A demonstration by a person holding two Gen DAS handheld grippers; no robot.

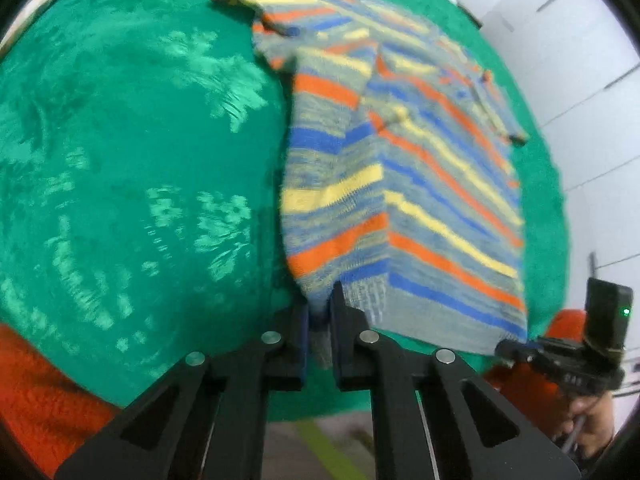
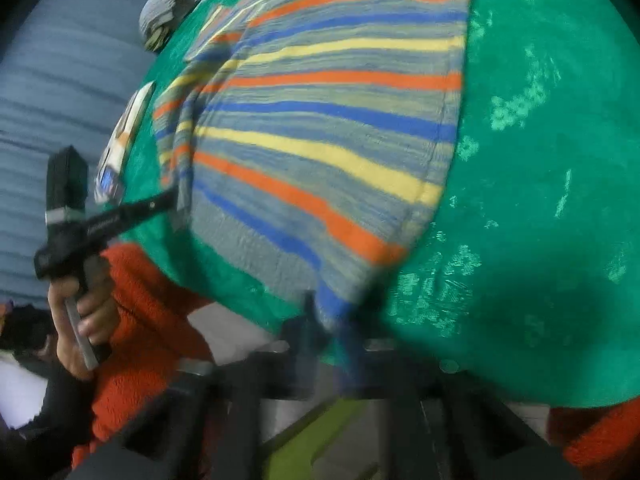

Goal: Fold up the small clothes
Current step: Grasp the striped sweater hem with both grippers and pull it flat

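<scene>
A small striped knit sweater [image 1: 420, 168], grey-blue with orange, yellow and blue bands, lies on a green cloth-covered table [image 1: 120, 160]. My left gripper [image 1: 319, 312] is shut on its near left hem corner and lifts that side so it folds over the body. My right gripper [image 2: 340, 320] is shut on the near right hem corner of the sweater [image 2: 320, 120]; this view is blurred. The right gripper also shows in the left wrist view [image 1: 508, 348], and the left gripper in the right wrist view [image 2: 176, 200].
The green table cloth [image 2: 540, 160] spreads to both sides of the sweater. A grey folded pile [image 2: 164, 4] and a flat packet [image 2: 128, 128] lie near the table's left edge. The person's orange sleeves [image 2: 148, 320] are at the near edge.
</scene>
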